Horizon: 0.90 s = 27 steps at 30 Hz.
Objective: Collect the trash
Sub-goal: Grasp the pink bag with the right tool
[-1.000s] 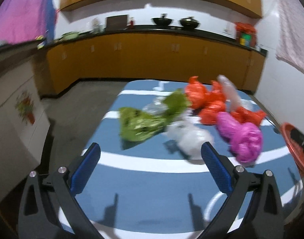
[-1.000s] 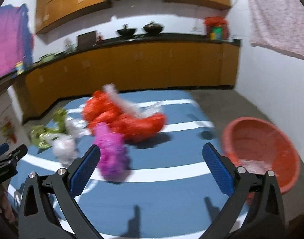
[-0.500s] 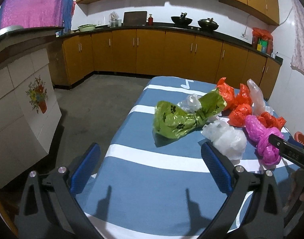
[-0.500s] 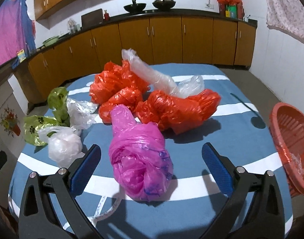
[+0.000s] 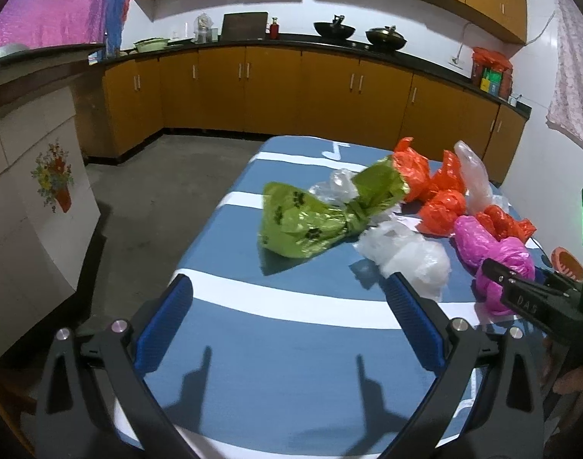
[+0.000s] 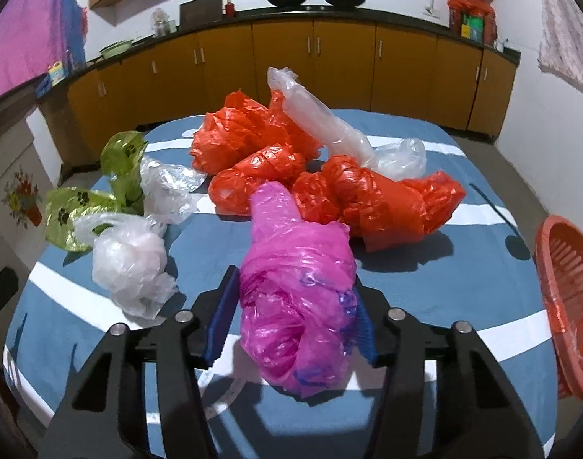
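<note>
Closing in since half a second ago, the right tool (image 6: 293, 317) now clamps the pink bag (image 6: 297, 298) on the tabletop (image 6: 425, 287), left of the red basket (image 6: 567, 306). Left tool (image 5: 287, 317) hovers spread wide, apparently above the tabletop's near edge.

On the tabletop (image 6: 425, 290): one pink bag (image 6: 297, 294), three orange bags (image 6: 372, 202), one green bag (image 5: 310, 222), four clear or white bags (image 6: 129, 264), one orange basket (image 6: 570, 306).
</note>
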Tool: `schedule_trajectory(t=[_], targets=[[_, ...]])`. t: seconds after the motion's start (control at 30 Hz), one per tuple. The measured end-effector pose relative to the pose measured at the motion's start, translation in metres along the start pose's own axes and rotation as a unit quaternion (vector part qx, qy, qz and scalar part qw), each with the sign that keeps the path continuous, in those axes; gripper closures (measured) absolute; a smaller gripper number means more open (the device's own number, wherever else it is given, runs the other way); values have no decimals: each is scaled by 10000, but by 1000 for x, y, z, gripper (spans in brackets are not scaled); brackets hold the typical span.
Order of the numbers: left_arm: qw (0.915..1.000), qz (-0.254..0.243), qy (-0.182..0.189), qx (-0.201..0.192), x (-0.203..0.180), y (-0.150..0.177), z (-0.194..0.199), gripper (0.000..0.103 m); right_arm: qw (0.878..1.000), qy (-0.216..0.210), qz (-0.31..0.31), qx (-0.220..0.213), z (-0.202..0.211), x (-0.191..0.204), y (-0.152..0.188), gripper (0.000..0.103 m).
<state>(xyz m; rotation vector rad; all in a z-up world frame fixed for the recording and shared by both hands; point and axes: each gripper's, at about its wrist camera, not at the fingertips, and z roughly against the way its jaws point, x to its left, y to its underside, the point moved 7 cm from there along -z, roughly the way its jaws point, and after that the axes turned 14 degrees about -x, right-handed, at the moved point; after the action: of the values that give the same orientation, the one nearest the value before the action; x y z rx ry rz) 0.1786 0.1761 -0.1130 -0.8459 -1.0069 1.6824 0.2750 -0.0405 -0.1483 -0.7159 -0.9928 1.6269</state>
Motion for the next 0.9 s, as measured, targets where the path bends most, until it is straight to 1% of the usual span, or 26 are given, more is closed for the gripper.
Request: schedule_trajectory(t=[0.1, 0.33, 0.37, 0.4, 0.47, 0.57, 0.7, 0.9], targets=[[9998, 5, 159, 131, -13, 3, -5, 4, 10000, -67, -31, -35, 9, -3, 2, 55], [9982, -143, 506, 297, -51, 0, -19, 4, 9993, -111, -318, -157, 41, -27, 10, 56], [9980, -144, 541, 310, -55, 0, -21, 4, 9991, -118, -354, -182, 46, -30, 10, 57], [9977, -148, 573, 325, -60, 0, -24, 4, 9990, -131, -389, -201, 51, -33, 11, 60], [9972, -185, 643, 348, -73, -1, -30, 4, 9987, -106, -419, -263, 59, -38, 12, 60], [9964, -263, 677, 432, -86, 1, -39, 4, 9983, -32, -449, -370, 69, -47, 11, 60], [9957, -313, 681, 550, -96, 5, -51, 4, 9968, 87, -572, -546, 80, -61, 7, 64], [9951, -367, 602, 692, -105, 9, -67, 4, 9933, 77, -781, -853, 93, -71, -7, 65]])
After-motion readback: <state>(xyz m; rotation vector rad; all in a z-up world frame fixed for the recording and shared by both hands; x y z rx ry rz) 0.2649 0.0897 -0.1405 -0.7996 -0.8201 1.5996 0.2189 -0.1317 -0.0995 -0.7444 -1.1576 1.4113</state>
